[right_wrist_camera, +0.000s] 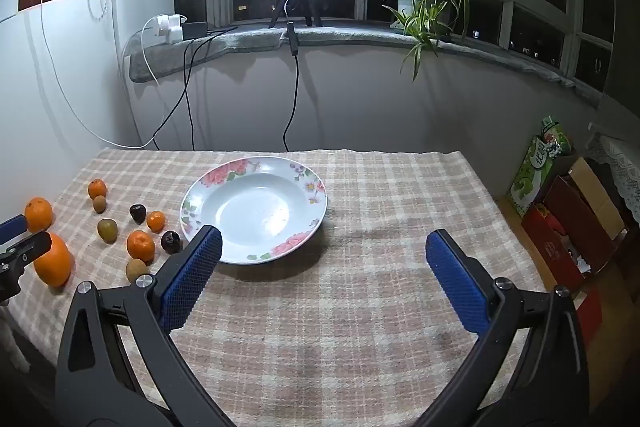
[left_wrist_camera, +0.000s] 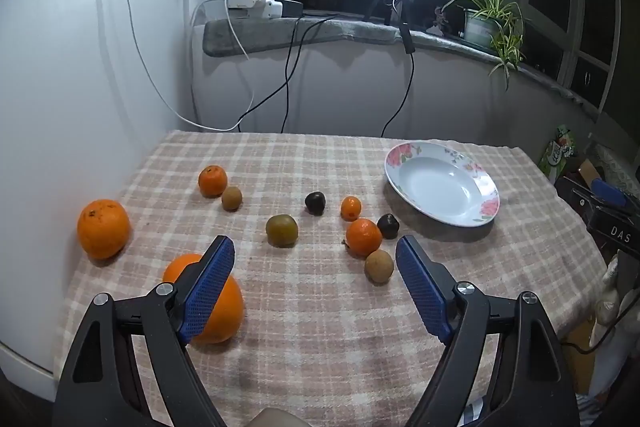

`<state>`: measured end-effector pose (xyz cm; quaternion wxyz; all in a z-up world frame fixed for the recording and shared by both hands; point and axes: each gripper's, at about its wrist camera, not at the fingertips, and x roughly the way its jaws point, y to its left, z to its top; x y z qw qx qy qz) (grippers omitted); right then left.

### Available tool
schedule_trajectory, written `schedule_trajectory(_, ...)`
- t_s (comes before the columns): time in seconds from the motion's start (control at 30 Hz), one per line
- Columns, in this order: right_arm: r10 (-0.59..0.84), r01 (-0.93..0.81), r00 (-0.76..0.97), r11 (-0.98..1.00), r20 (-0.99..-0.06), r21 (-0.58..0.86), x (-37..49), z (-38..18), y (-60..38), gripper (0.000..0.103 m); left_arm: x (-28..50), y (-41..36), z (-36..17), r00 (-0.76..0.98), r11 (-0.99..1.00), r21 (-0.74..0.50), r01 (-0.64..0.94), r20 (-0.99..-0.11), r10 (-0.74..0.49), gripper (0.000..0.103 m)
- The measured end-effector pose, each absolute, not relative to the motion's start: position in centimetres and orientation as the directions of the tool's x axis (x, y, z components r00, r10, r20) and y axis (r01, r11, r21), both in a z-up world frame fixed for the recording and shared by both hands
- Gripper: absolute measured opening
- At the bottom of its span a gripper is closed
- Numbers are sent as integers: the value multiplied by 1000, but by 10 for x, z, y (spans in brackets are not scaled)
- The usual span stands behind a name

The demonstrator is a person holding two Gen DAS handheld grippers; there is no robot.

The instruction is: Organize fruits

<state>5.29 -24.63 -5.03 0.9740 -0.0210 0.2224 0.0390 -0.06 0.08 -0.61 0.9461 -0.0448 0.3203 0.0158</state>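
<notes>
Currently, the left tool (left_wrist_camera: 315,253) is held wide open above the tabletop (left_wrist_camera: 320,327) covered in pink-and-cream checked cloth, nothing gripped between its blue textured pads; its left pad is seen in front of a large round orange (left_wrist_camera: 228,311). A second large orange (left_wrist_camera: 103,228) lies near the left cloth edge. Scattered across the middle are three smaller mandarins (left_wrist_camera: 363,237), two dark plum-like fruits (left_wrist_camera: 315,203), a greenish-brown round fruit (left_wrist_camera: 282,230) and two small tan fruits (left_wrist_camera: 379,266). The right tool (right_wrist_camera: 323,247) is likewise spread open and empty, over bare cloth. A white shallow ceramic plate with pink floral rim (right_wrist_camera: 316,187) is seen just beyond its left pad, to the right of the fruit, holding nothing
</notes>
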Motion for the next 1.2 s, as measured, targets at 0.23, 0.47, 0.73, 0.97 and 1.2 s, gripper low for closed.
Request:
schedule_trajectory(0.23,65,-83,897,996,-437,-21,53,-49,-249,103,2,-1,-5,792,996,-71,-61,-611,5,83)
schedule_trajectory(0.47,71,-88,897,996,-436,-20,53,-51,-247,103,1,-1,-3,794,995,-72,-64,-608,7,83)
schedule_trajectory(0.73,72,-88,897,996,-437,-17,53,-51,-245,103,0,0,-3,793,994,-80,-69,-609,6,83)
schedule_trajectory(0.97,75,-92,896,996,-438,-16,52,-51,-246,103,-1,-1,-4,793,994,-82,-70,-609,6,83)
schedule_trajectory(1.2,75,-92,895,996,-439,-17,52,-52,-245,103,-2,1,-6,794,993,-88,-74,-608,5,83)
